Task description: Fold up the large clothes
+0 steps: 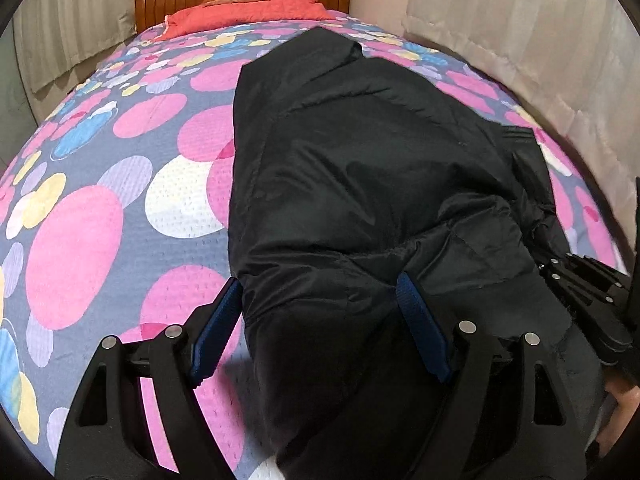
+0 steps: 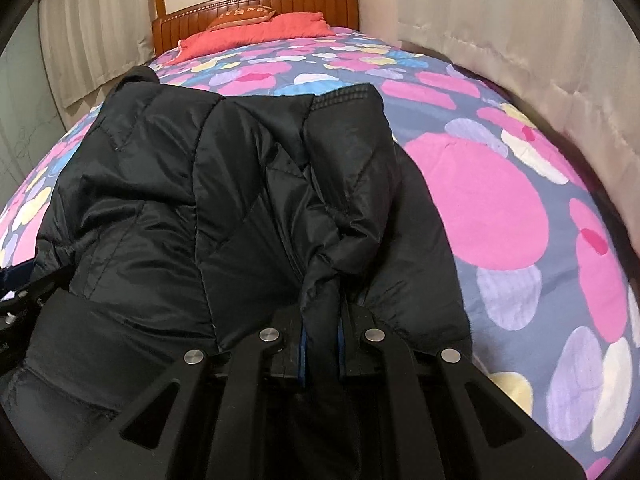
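Observation:
A large black puffer jacket (image 1: pixel 360 168) lies on the bed, folded lengthwise; it also fills the right wrist view (image 2: pixel 224 208). My left gripper (image 1: pixel 320 292) is open, its blue pads (image 1: pixel 420 320) spread wide on either side of the jacket's near edge. My right gripper (image 2: pixel 320 320) is shut on a bunched fold of the jacket's fabric near its right edge. The right gripper's body (image 1: pixel 592 292) shows at the far right of the left wrist view.
The bed has a spread (image 1: pixel 100 220) with pink, blue and yellow circles. A red pillow (image 2: pixel 256 32) and a wooden headboard (image 2: pixel 280 4) are at the far end. Curtains (image 2: pixel 520 32) hang close along the right side and at the far left.

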`<action>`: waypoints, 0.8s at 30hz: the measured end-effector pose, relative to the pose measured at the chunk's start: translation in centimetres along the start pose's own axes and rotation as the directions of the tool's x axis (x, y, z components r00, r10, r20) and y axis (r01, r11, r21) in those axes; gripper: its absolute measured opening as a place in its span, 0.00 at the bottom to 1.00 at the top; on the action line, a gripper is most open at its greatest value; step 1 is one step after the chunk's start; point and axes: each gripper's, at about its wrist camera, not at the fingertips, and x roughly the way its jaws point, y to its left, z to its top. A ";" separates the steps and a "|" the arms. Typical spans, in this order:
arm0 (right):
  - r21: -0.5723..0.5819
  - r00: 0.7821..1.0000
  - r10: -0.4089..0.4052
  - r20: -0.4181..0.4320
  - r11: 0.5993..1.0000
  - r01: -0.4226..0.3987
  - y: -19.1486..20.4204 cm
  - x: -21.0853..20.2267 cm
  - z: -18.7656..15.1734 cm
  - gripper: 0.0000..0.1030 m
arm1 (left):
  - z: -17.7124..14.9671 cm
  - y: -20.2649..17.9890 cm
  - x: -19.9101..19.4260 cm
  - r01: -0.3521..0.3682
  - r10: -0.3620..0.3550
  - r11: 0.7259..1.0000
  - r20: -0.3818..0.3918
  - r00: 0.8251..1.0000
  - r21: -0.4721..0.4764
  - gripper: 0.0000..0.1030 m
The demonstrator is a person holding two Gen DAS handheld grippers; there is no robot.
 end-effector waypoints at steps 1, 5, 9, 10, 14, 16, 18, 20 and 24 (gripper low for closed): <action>0.001 1.000 -0.005 0.004 1.000 0.005 0.1 0.1 -0.1 0.09 | -0.1 -0.2 0.0 -0.014 0.014 1.000 0.005 1.000 0.009 0.77; -0.015 1.000 -0.025 0.016 1.000 0.025 0.5 -0.3 -0.2 0.10 | -0.3 -0.8 -0.4 -0.050 0.048 0.998 0.031 0.998 0.040 0.76; -0.018 1.000 -0.008 0.028 1.000 0.009 0.3 -1.5 0.1 0.13 | -0.4 -0.1 -1.7 -0.027 0.025 0.999 0.052 0.998 0.021 0.76; -0.018 1.000 -0.007 0.018 1.000 0.007 0.2 -1.9 0.3 0.16 | -0.3 0.0 -2.2 -0.027 0.026 0.999 0.050 0.998 0.018 0.76; 0.020 0.999 -0.034 0.001 0.999 0.034 -0.8 -5.0 1.6 0.27 | 0.3 0.6 -4.3 -0.024 0.023 1.000 0.055 0.998 0.015 0.75; 0.036 0.997 -0.054 0.049 0.998 0.052 -0.8 -7.2 3.0 0.27 | 1.1 1.1 -5.3 -0.024 0.024 1.000 0.093 0.995 0.001 0.75; 0.020 0.994 -0.055 0.096 0.998 0.053 -0.2 -8.4 4.4 0.27 | 2.4 1.4 -5.5 -0.016 0.018 1.000 0.100 0.995 -0.024 0.75; -0.001 0.993 -0.030 0.114 1.000 0.030 0.8 -8.2 5.7 0.27 | 3.5 1.3 -4.9 -0.009 0.012 0.999 0.088 0.996 -0.042 0.75; -0.035 0.998 0.003 0.058 0.999 -0.001 2.0 -4.2 7.2 0.27 | 4.8 -0.1 -2.5 -0.022 0.024 0.999 0.051 0.998 -0.046 0.75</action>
